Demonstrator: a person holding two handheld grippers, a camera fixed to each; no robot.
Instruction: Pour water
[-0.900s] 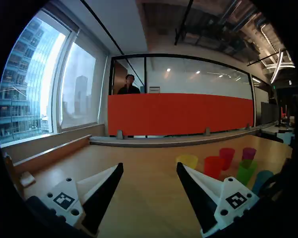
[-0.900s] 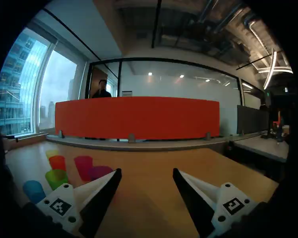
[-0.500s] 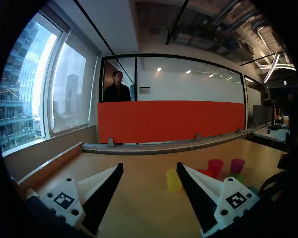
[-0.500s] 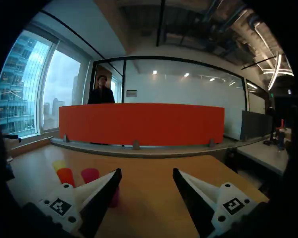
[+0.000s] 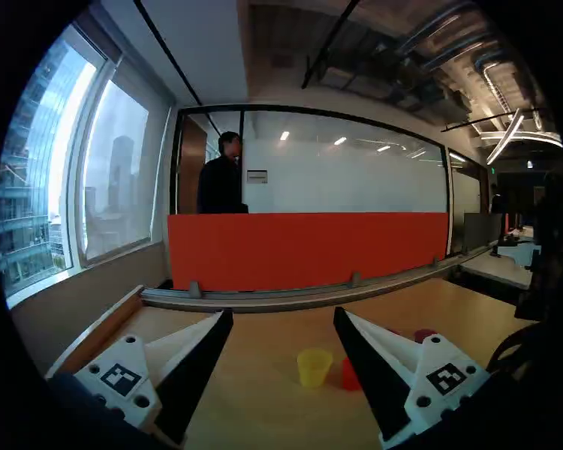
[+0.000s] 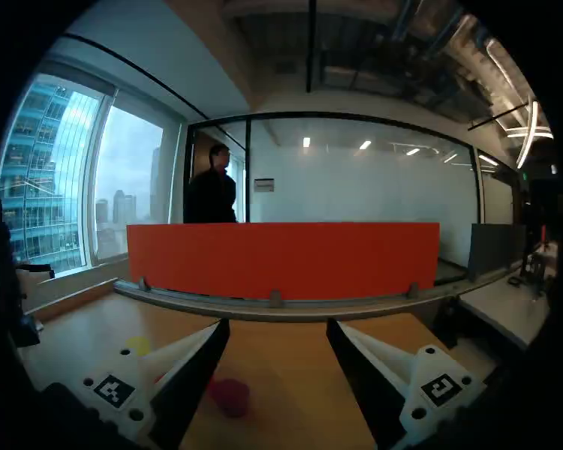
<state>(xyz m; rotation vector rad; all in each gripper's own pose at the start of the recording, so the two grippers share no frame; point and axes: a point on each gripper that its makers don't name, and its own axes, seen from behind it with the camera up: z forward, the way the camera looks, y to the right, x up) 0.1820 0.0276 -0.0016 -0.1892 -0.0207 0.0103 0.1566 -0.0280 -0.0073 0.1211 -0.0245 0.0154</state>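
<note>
My left gripper [image 5: 281,313] is open and empty, held above the wooden table [image 5: 266,409]. Between its fingers stands a yellow cup [image 5: 314,367], with a red cup [image 5: 347,374] beside it, half hidden by the right finger. A magenta cup [image 5: 424,334] peeks over that finger. My right gripper [image 6: 276,324] is also open with nothing in it. A magenta cup [image 6: 230,396] stands just below its left finger, and a yellow cup [image 6: 139,345] shows farther left. None of the cups touches a finger.
An orange partition [image 5: 308,247] runs along the table's far edge, with a person [image 5: 221,176] standing behind it. Windows line the left wall. A second desk [image 6: 507,307] stands to the right. A dark object [image 6: 4,300] stands at the left edge of the right gripper view.
Both views have risen, so the cups sit lower in view and are seen more from above. The person behind the partition has stepped to the right. Both grippers stay open.
</note>
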